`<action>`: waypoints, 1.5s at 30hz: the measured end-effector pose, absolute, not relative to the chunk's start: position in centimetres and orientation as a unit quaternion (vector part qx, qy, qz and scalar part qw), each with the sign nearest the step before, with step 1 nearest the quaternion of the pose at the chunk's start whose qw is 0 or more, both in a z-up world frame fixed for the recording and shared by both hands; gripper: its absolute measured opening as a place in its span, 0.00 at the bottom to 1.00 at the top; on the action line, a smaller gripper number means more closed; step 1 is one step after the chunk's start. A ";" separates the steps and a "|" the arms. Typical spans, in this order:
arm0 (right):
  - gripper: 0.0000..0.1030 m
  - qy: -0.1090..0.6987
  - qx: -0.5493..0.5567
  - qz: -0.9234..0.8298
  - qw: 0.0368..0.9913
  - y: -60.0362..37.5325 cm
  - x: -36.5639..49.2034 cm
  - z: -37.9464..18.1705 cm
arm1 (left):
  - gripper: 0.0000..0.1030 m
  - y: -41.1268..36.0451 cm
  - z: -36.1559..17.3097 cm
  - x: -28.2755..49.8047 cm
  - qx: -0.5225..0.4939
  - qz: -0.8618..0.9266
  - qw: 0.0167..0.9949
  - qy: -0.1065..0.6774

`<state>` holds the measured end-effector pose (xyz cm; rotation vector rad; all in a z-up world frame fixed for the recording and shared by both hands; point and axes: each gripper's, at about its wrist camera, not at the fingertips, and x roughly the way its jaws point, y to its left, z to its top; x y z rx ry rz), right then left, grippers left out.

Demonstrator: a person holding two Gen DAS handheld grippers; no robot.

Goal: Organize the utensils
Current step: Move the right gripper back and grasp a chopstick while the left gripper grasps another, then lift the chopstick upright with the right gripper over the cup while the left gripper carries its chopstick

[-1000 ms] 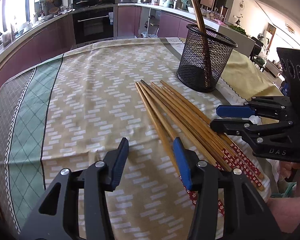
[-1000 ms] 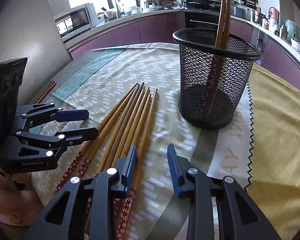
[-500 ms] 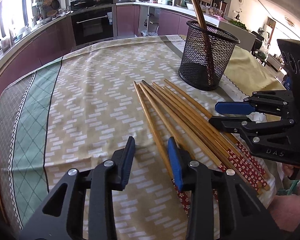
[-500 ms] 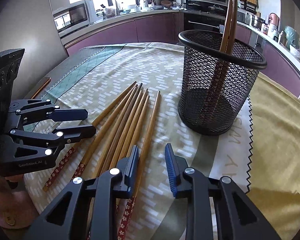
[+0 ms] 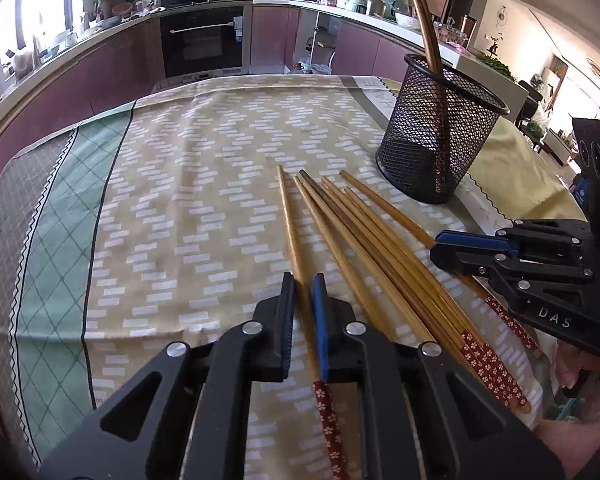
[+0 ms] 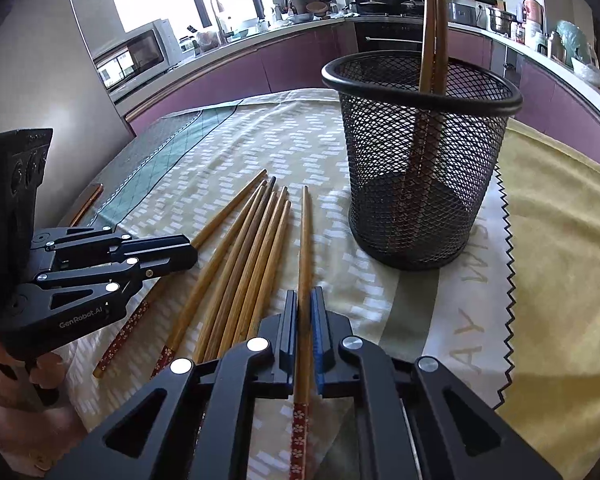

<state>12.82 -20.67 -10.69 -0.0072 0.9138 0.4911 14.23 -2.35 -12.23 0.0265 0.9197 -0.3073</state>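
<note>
Chopsticks of brown wood with red flowered ends [image 5: 376, 240] lie fanned on the cloth-covered bench [image 5: 188, 184] beside the black mesh cup [image 6: 416, 160]. My left tongs [image 5: 303, 300] pinch the outermost stick and my right tongs [image 6: 304, 312] pinch the stick nearest the cup. I judge this the pick-up step; next, each must lift clear, tip upright and drop into the cup beside the two sticks standing there.

"DAS" on right hand-held gripper [image 5: 436, 246]; "GenRobot.AI" on left hand-held gripper [image 6: 192, 254]
</note>
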 end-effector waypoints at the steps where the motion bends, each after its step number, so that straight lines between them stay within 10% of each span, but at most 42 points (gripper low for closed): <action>1: 0.06 0.437 0.002 0.235 0.868 -20.8 12.8 -10.7 | 0.08 -2.3 -12.2 14.3 0.008 -0.145 0.885 0.442; 45: 0.06 0.287 0.062 0.267 0.918 -26.6 10.5 -0.9 | 0.07 -0.9 1.4 9.6 -0.067 -0.259 0.918 0.294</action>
